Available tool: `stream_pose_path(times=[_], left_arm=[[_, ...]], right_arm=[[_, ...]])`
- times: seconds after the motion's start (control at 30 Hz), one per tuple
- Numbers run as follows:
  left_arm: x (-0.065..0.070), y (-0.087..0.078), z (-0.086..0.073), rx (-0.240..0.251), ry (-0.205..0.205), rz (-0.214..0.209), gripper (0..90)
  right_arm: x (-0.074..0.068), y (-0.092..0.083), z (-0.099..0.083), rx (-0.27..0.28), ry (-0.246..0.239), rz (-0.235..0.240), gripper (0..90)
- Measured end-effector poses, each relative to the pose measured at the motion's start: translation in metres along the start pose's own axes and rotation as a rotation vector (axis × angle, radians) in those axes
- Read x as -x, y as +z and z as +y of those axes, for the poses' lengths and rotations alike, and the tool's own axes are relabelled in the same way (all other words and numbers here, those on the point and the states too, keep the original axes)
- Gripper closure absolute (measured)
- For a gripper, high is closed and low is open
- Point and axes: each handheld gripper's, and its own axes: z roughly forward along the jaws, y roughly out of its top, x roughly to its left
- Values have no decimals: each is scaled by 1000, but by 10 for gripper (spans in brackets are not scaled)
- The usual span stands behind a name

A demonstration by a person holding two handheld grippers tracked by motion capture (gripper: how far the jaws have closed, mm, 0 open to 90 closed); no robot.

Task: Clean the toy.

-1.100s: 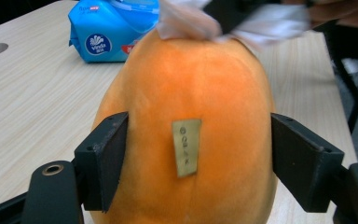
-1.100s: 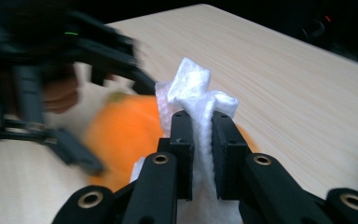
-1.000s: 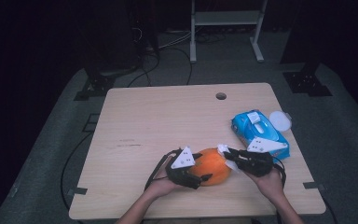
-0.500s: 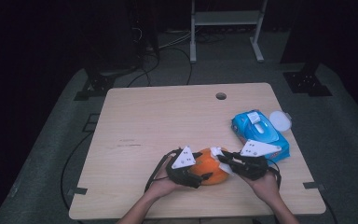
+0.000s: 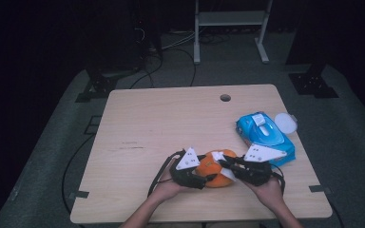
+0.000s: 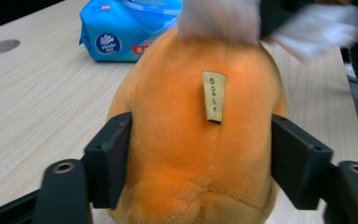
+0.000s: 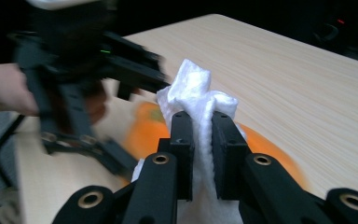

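Note:
An orange plush toy [image 5: 213, 172] lies near the table's front edge, a small tan tag [image 6: 213, 95] on its back. My left gripper [image 5: 204, 179] comes at it from the left. Its jaws have just been closing, and their pads [image 6: 109, 158] now press into the toy's two sides. My right gripper [image 7: 200, 135] is shut on a bunched white wipe [image 7: 193, 93] and holds it against the toy's top [image 7: 144, 130] from the right. The wipe [image 6: 219, 18] looks blurred in the left gripper view.
A blue pack of wet wipes [image 5: 265, 137] lies at the table's right edge, just behind my right hand, with a round white lid [image 5: 285, 123] beside it. The wooden table [image 5: 171, 123] has a cable hole [image 5: 225, 98] at the back. Cables trail on the floor.
My right gripper has shifted a little to the left across the toy with the wipe. The left gripper's jaws have drawn in on the toy, and the left hand has stayed put.

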Motion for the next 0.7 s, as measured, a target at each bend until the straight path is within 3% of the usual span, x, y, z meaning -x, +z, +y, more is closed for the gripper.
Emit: stream_pose_path(times=[0.1, 0.2, 0.3, 0.4, 0.53, 0.7], left_arm=[[-3, -7, 3, 7, -17, -10, 355], [-5, -12, 7, -3, -30, -24, 361], [-3, -11, 9, -14, -14, -24, 357], [-4, -9, 8, -15, -37, -16, 352], [-9, -12, 4, -20, -73, -16, 340], [-21, -13, -4, 4, -143, -37, 327]], right_arm=[[-6, 4, 4, -12, -54, -17, 793], [11, -1, -1, -21, -9, -36, 793], [25, -7, -10, -30, 65, -42, 793], [14, -6, -6, -18, 45, -31, 792], [0, 1, 1, -25, -19, -30, 791], [24, -1, -12, -46, 44, -67, 792]])
